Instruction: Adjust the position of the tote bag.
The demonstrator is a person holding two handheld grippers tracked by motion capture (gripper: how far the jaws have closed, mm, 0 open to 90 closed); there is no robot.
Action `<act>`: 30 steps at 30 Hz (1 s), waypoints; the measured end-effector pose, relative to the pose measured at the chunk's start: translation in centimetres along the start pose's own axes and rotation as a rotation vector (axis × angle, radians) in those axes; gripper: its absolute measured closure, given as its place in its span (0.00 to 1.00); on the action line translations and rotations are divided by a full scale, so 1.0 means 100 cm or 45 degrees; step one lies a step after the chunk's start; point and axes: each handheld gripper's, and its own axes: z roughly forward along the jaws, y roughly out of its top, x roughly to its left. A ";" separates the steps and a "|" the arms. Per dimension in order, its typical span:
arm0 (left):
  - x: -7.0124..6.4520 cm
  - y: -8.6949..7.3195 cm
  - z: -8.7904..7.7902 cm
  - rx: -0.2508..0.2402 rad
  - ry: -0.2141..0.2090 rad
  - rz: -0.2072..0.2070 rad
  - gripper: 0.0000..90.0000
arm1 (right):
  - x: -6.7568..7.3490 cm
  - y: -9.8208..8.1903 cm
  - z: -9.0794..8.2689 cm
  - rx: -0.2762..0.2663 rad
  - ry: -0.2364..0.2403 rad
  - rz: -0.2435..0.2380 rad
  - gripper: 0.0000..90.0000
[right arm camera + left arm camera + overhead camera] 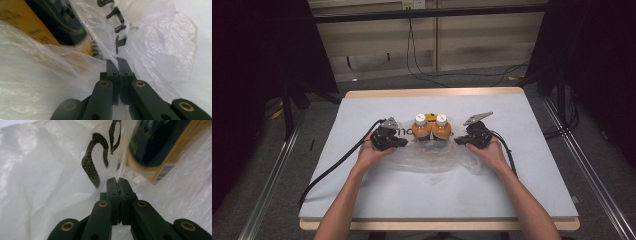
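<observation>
**Bag pinched at both sides, bottles inside**

Clear, crinkled plastic bag [432, 159] spread at mid counter [362, 200], printed with black dotted lettering, too partial to read. Two orange bottles [432, 129] with white caps upright at its far edge, side by side, a yellow cap just behind. Dark label with yellow border and a barcode seen through the film in the gripper views; text blurred, no brand legible. Left hand-held gripper [404, 143] pressed together on the bag's left side. Right hand-held gripper [458, 141] likewise pinching film at the right side, beside the bottles.
</observation>
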 end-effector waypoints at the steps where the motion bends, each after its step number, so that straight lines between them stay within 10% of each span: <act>1: 0.000 -0.003 0.000 -0.032 0.003 -0.038 0.98 | -0.002 -0.001 0.000 -0.008 0.000 0.005 1.00; 17: 0.011 -0.018 -0.011 0.010 0.076 -0.057 0.95 | -0.014 -0.007 -0.008 -0.009 -0.135 0.007 0.96; 30: 0.000 -0.006 -0.058 -0.151 0.065 -0.045 0.73 | -0.005 0.005 -0.039 -0.188 -0.064 0.034 0.57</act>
